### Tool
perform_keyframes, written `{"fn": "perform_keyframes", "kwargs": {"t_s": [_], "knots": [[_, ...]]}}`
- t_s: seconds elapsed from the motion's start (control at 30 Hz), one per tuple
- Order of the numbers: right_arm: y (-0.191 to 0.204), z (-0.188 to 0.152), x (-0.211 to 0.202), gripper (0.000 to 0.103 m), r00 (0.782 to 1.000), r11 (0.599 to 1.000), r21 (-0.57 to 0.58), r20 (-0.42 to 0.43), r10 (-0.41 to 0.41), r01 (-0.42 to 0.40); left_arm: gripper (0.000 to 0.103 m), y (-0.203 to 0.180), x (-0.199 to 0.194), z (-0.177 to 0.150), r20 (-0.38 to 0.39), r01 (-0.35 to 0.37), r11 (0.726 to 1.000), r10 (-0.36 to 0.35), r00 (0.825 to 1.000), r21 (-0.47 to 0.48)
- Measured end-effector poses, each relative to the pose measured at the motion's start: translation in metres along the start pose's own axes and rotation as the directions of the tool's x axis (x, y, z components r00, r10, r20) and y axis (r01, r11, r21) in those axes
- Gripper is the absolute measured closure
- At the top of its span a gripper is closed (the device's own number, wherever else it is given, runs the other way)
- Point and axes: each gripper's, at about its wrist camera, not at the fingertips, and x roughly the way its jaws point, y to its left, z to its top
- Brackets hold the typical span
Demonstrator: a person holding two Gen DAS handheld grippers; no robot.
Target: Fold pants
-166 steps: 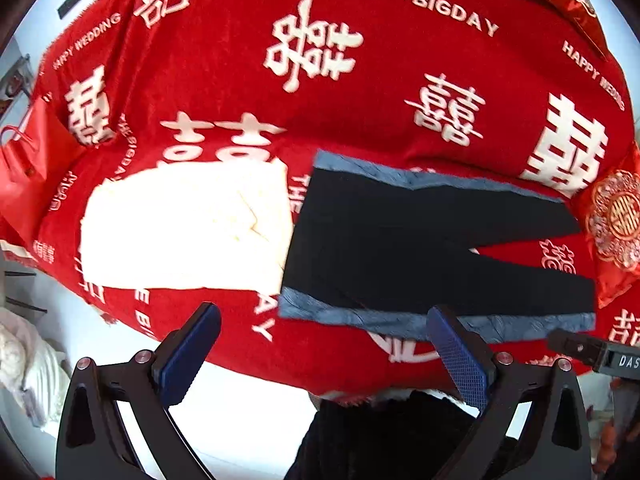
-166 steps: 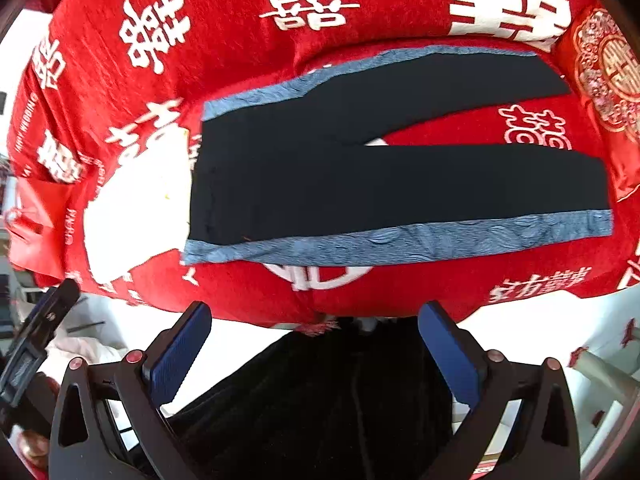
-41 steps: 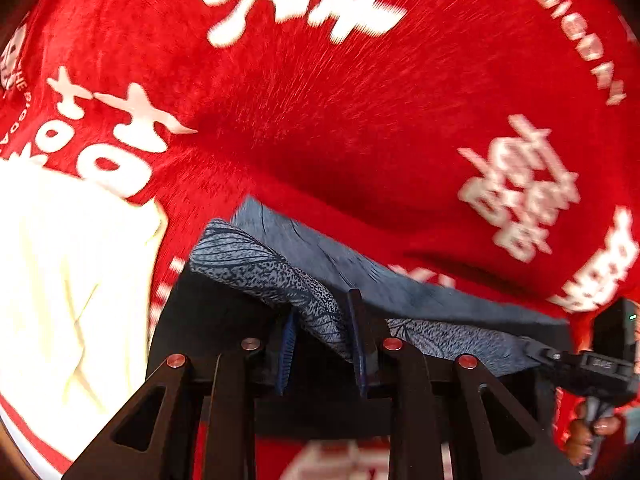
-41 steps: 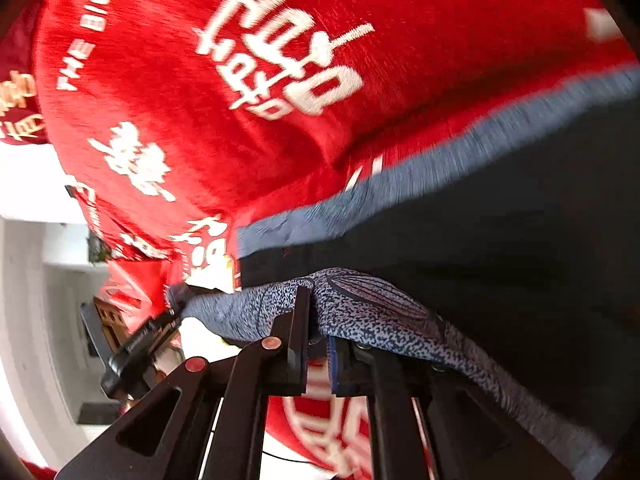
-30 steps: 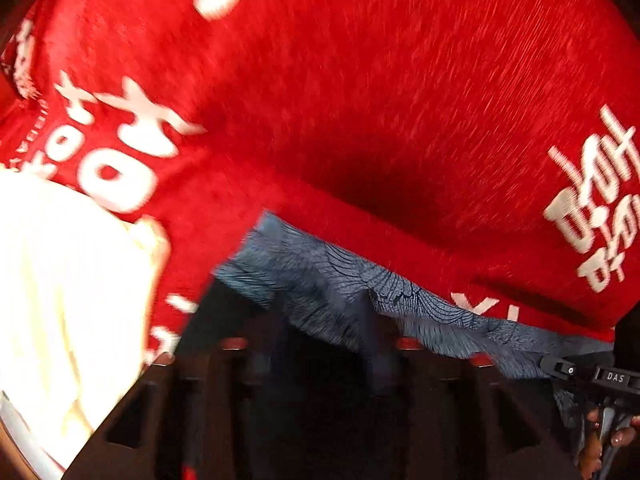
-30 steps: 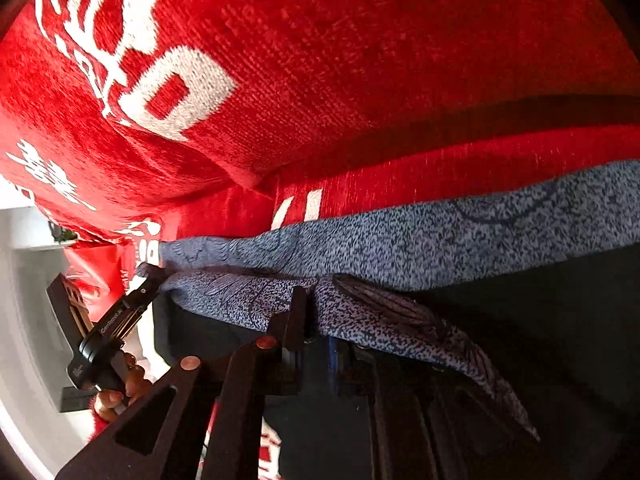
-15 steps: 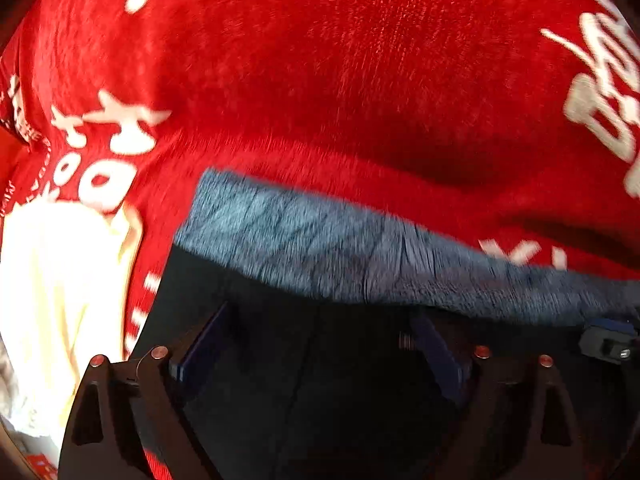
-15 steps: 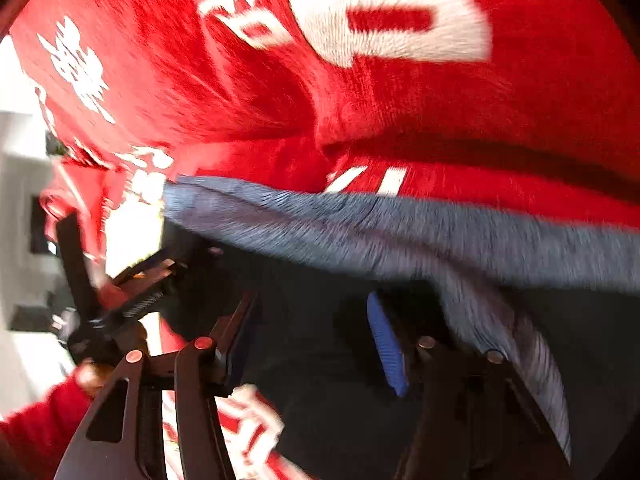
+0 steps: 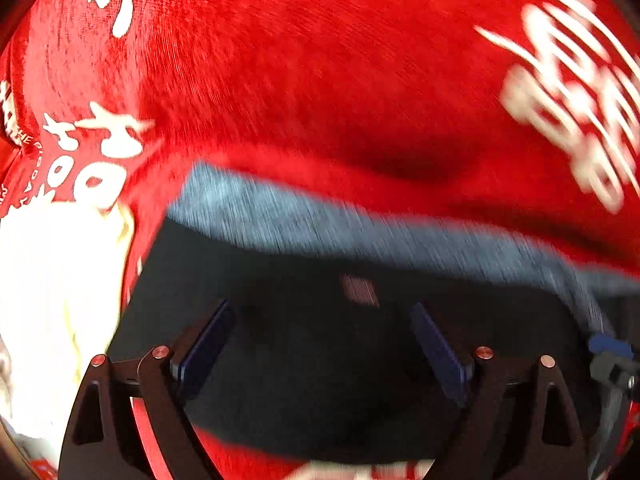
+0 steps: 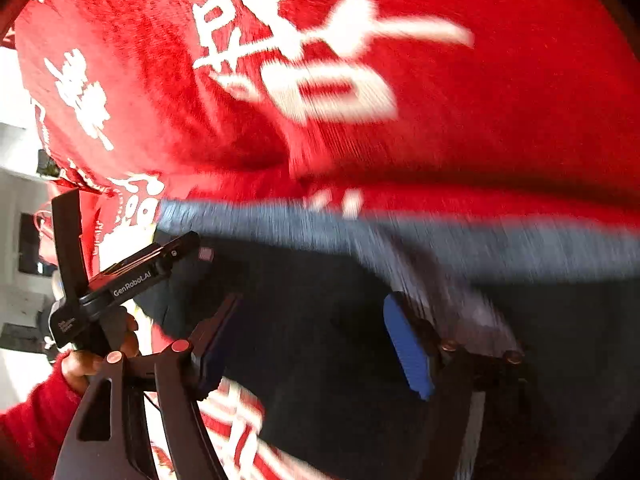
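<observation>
The black pants (image 9: 320,344) with a grey-blue side stripe (image 9: 320,224) lie folded lengthwise, one leg over the other, on the red blanket (image 9: 320,80). My left gripper (image 9: 320,340) is open and empty, low over the black cloth near the waist end. My right gripper (image 10: 312,340) is open and empty over the pants (image 10: 320,320) further along; the stripe (image 10: 400,232) runs just beyond it. The left gripper's body (image 10: 120,280), held in a hand, shows at the left of the right wrist view. Both views are motion-blurred.
A cream-white garment (image 9: 52,300) lies on the blanket just left of the pants' waist. The red blanket (image 10: 400,80) with white characters spreads beyond the pants. The bed's left edge and a pale room show at far left (image 10: 16,184).
Both grippers carried the near striped edge over to the far side, then opened and let it go. They now sit open, a little back from the stripe.
</observation>
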Motion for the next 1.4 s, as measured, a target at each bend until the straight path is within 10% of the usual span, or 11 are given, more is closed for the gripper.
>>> {"fn": "perform_keyframes", "kwargs": {"t_s": [0.4, 0.8, 1.17, 1.4], "knots": [[-0.056, -0.125, -0.078, 0.028, 0.993, 0.972, 0.230, 0.096, -0.070, 0.047, 0.012, -0.087, -0.041, -0.115, -0.156, 0.133, 0.976, -0.107, 0.982, 0.171], [-0.103, -0.265, -0.131, 0.028, 0.955, 0.877, 0.458, 0.165, -0.245, 0.146, 0.012, -0.161, -0.087, -0.189, -0.164, 0.277, 0.894, -0.233, 0.959, 0.351], [-0.158, -0.338, -0.168, 0.028, 0.921, 0.797, 0.571, 0.169, -0.350, 0.198, 0.012, -0.208, -0.086, -0.207, -0.245, 0.357, 0.859, -0.281, 0.928, 0.367], [-0.199, -0.351, -0.174, 0.028, 0.940, 0.801, 0.588, 0.201, -0.276, 0.110, 0.012, -0.265, -0.060, -0.195, -0.268, 0.382, 0.865, -0.303, 0.915, 0.326]]}}
